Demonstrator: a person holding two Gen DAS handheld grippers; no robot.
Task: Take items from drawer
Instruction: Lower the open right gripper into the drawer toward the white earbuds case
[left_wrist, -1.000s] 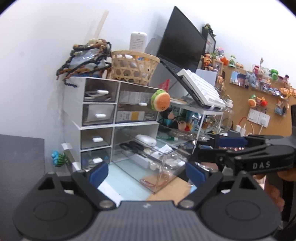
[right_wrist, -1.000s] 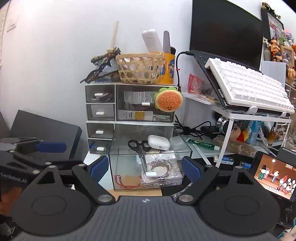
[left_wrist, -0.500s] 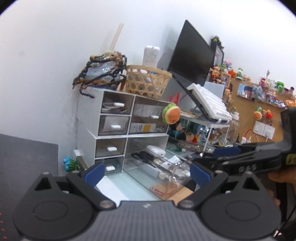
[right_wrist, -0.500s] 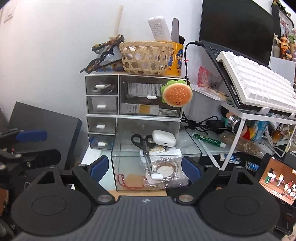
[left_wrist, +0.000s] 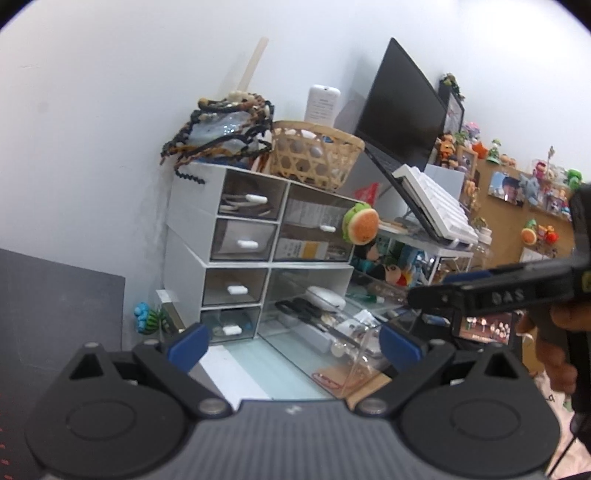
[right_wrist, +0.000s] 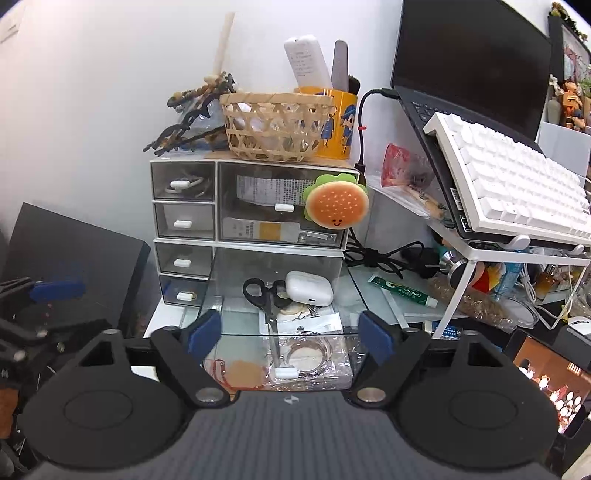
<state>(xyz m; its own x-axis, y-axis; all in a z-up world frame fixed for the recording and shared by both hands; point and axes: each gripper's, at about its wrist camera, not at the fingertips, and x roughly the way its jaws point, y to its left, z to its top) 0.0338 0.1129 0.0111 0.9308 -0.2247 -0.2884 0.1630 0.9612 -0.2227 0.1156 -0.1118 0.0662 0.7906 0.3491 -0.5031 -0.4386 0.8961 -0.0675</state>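
Observation:
A clear drawer (right_wrist: 221, 317) stands pulled out of a white drawer unit (right_wrist: 184, 258); it also shows in the left wrist view (left_wrist: 291, 347). It holds black scissors (right_wrist: 264, 295), a white earbud case (right_wrist: 308, 293), a coil in plastic wrap (right_wrist: 306, 354) and a red clip (right_wrist: 218, 369). My right gripper (right_wrist: 288, 338) is open and empty, just in front of the drawer. My left gripper (left_wrist: 291, 345) is open and empty, off to the drawer's left.
A wicker basket (right_wrist: 273, 125), a yellow cup (right_wrist: 338, 122) and hair ties sit on the unit. A burger toy (right_wrist: 336, 206) hangs on its front. A laptop and white keyboard (right_wrist: 509, 177) stand on a rack at right. A black panel (right_wrist: 74, 251) leans at left.
Both grippers have risen and drawn back a little. The right one has moved nearer the open drawer. The left one has swung away to the left. Both stay open.

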